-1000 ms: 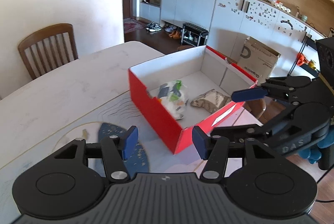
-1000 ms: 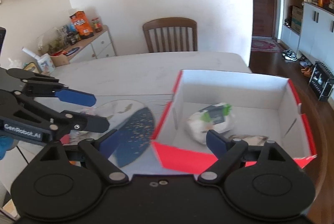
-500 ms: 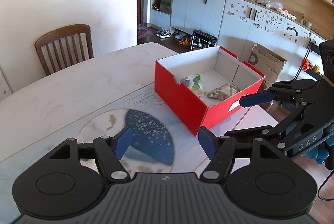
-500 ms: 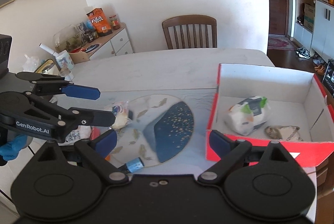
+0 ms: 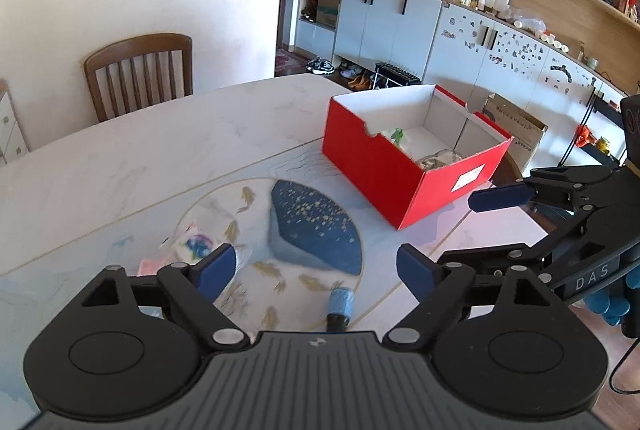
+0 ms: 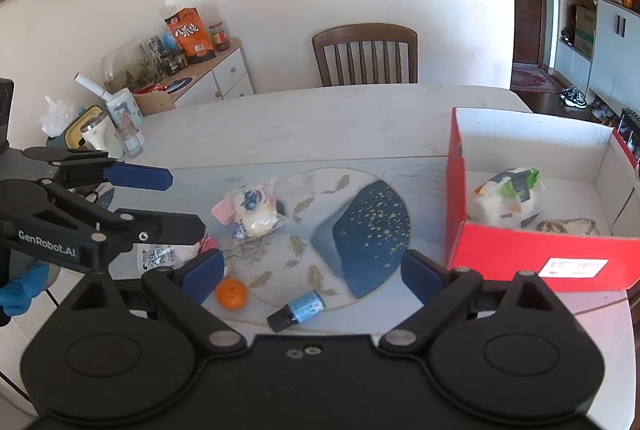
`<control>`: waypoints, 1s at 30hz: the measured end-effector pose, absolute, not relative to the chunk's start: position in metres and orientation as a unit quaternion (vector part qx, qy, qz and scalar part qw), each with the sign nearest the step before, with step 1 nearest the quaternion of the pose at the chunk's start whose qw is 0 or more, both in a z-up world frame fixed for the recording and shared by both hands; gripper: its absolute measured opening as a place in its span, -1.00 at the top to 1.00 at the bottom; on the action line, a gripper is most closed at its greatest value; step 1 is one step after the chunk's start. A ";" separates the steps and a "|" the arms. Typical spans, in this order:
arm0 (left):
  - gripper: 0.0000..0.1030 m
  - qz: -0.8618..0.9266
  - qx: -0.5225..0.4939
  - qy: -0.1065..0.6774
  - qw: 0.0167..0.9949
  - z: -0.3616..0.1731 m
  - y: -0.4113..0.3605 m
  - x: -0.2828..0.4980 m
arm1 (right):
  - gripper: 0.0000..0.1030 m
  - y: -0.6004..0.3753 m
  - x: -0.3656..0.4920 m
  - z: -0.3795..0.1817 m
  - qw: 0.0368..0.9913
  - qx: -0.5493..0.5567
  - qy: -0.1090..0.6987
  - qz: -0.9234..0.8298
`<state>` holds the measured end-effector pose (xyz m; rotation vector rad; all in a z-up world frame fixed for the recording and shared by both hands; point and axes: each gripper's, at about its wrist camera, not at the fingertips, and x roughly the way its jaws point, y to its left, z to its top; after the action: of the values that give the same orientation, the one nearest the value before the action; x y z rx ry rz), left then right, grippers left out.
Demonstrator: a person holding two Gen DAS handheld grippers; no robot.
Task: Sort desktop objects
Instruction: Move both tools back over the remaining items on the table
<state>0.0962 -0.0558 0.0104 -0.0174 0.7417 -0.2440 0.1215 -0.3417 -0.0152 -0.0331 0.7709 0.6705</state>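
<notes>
Both the left gripper and the right gripper are held wide apart, with nothing gripped. A small bottle and an orange are seen on the surface, beside the red box.

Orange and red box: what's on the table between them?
In the right wrist view, between the orange and the red box lie the small blue-labelled bottle and the mat's dark blue patch.
</notes>
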 end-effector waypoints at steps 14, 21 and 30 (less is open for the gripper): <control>-0.98 -0.092 -0.021 0.376 0.922 -0.025 0.009 0.049 | -0.85 -0.288 0.084 -0.041 0.870 -0.046 0.382 0.308; -0.98 -0.066 -0.023 0.393 0.917 -0.046 0.034 0.041 | -0.85 -0.270 0.076 -0.062 0.867 -0.068 0.390 0.302; -0.98 -0.042 -0.007 0.408 0.912 -0.071 0.063 0.041 | -0.85 -0.263 0.090 -0.086 0.867 -0.078 0.406 0.279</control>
<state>0.0413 0.0632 -0.0706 -0.0153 0.8410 -0.0867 0.0901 -0.2626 -0.0864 -0.1627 0.8496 0.5852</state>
